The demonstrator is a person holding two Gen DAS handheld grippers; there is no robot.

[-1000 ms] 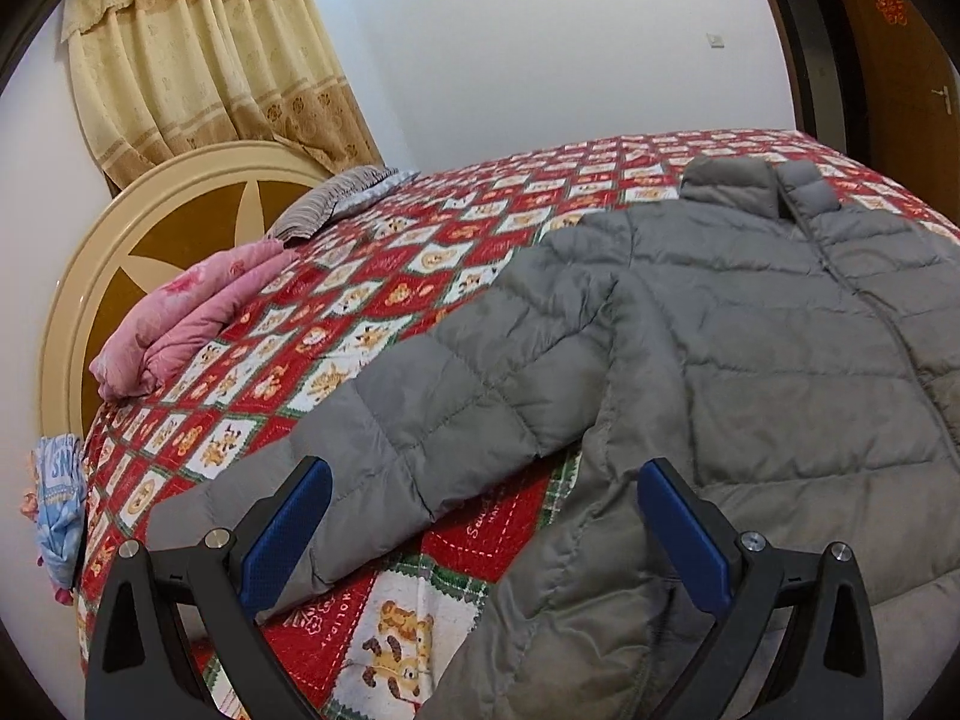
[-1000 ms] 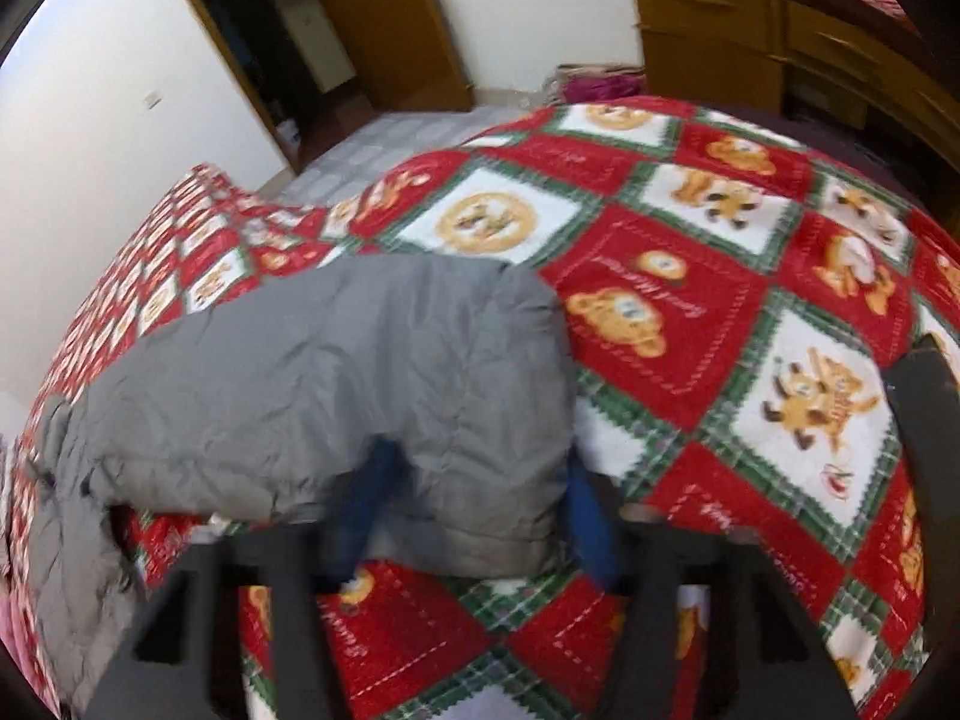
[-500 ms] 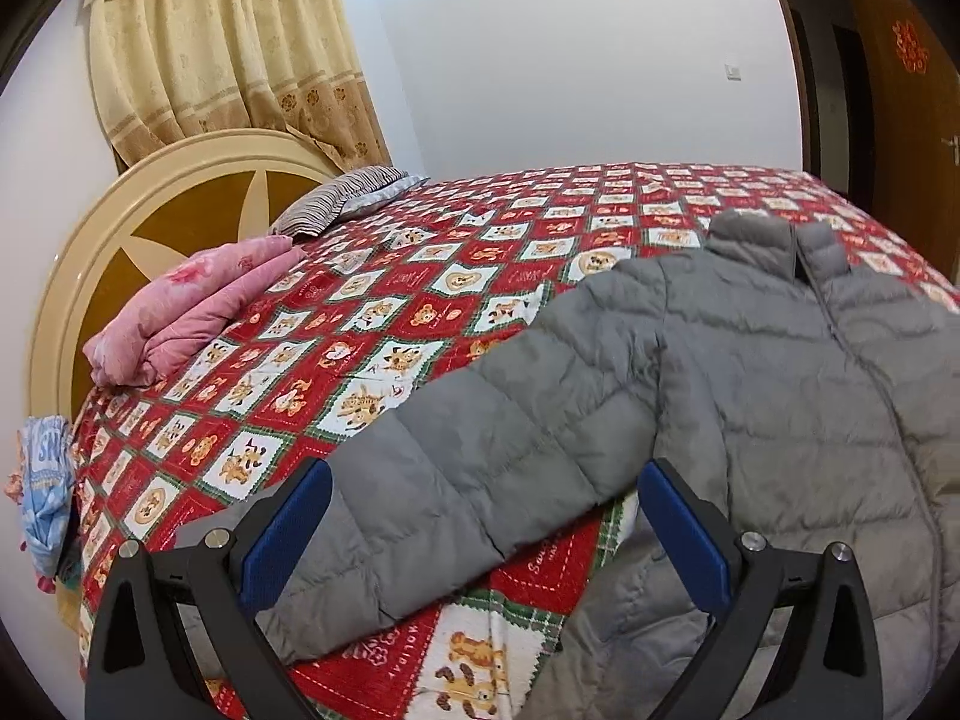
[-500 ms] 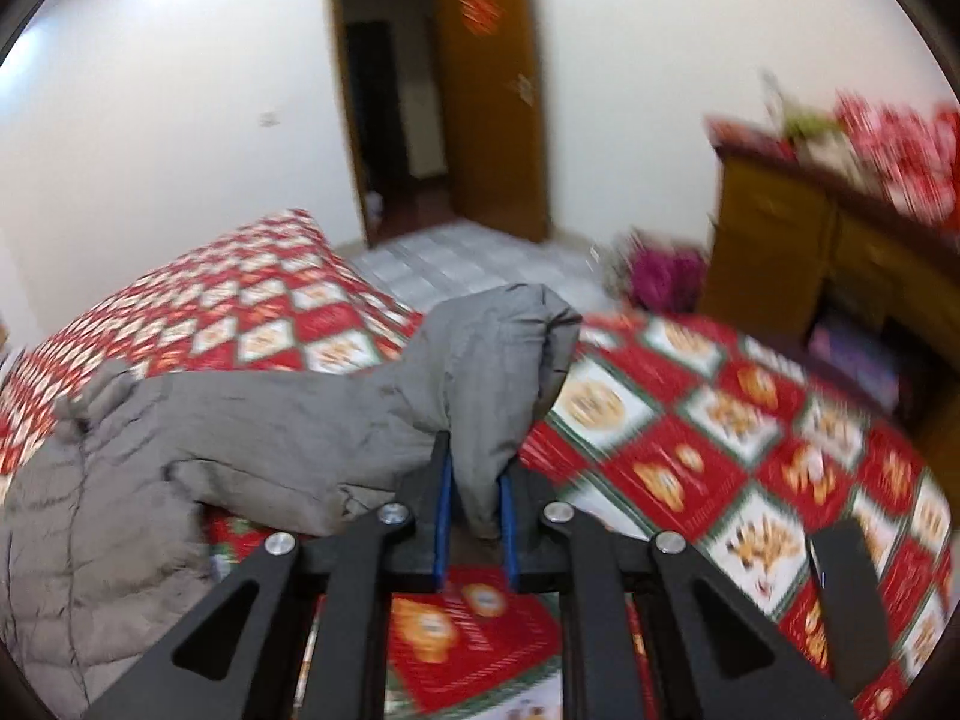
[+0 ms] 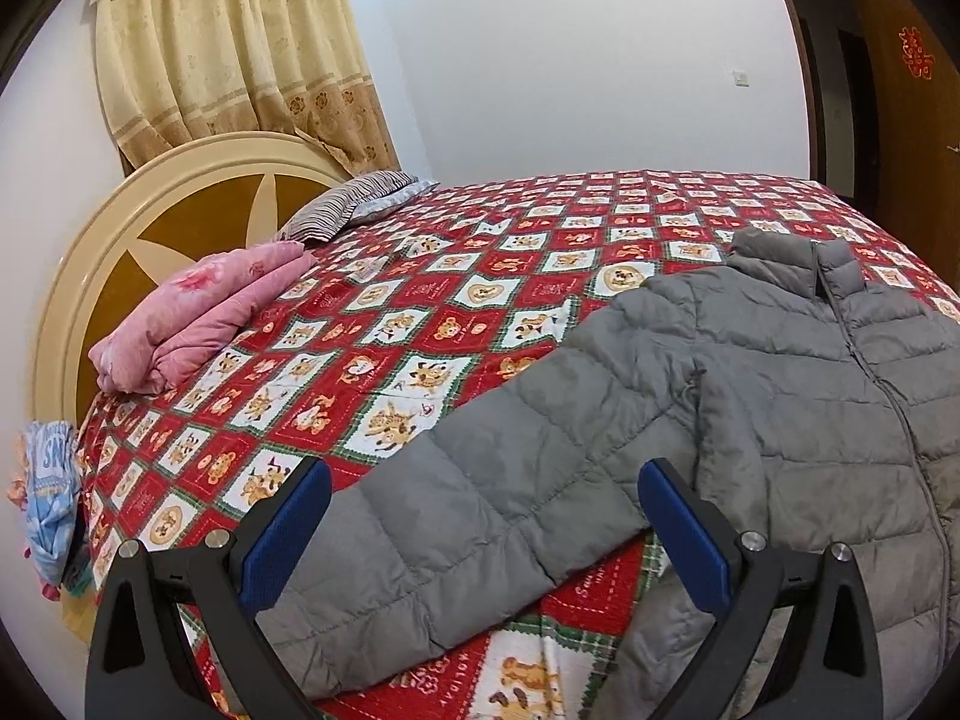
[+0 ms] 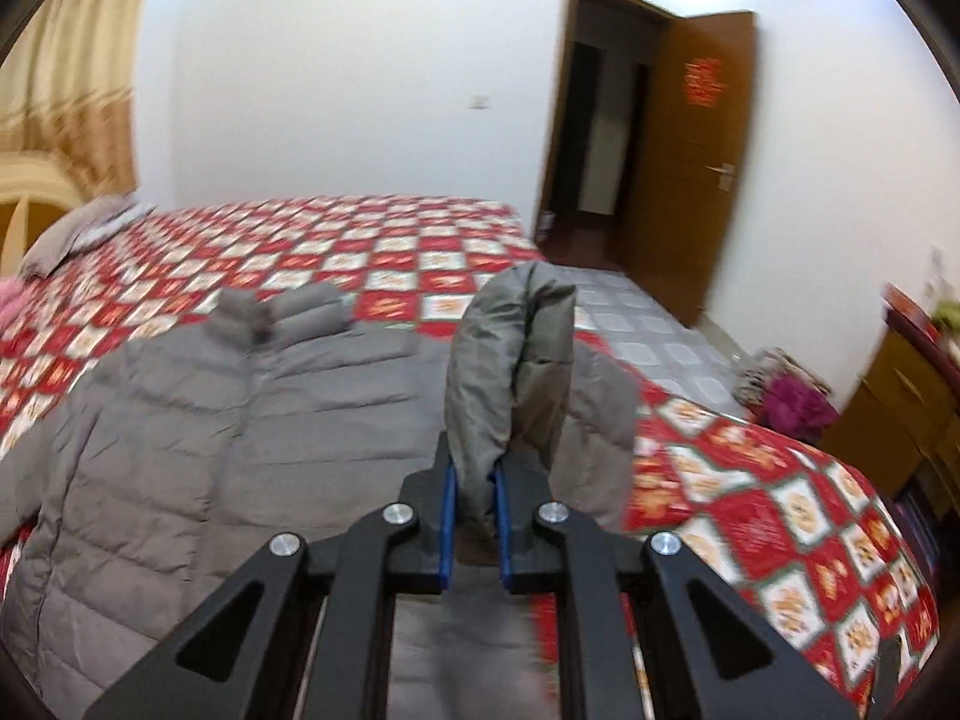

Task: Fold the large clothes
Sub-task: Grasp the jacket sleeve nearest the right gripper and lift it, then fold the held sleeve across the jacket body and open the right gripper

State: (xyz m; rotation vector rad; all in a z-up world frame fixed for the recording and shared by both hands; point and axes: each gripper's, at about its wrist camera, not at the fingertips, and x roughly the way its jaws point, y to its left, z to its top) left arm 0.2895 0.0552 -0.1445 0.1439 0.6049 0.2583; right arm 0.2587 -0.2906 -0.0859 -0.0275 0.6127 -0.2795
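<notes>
Raised since the earlier frame, the sleeve [image 6: 510,372] of the grey puffer jacket [image 6: 240,432] now stands up over the jacket's body, its cuff pinched between the blue pads [image 6: 445,516] of the right gripper [image 6: 474,516], whose jaws have just been closing to a narrow gap on the fabric. Left gripper [image 5: 480,534]: jaws wide apart, holding nothing, above the other sleeve [image 5: 480,504], which lies flat toward the near edge of the bed [image 5: 420,300]. Jacket body spread front-up, collar toward the far edge. Pink folded quilt [image 5: 198,312] and striped pillow [image 5: 348,207] lie by the headboard [image 5: 120,228].
</notes>
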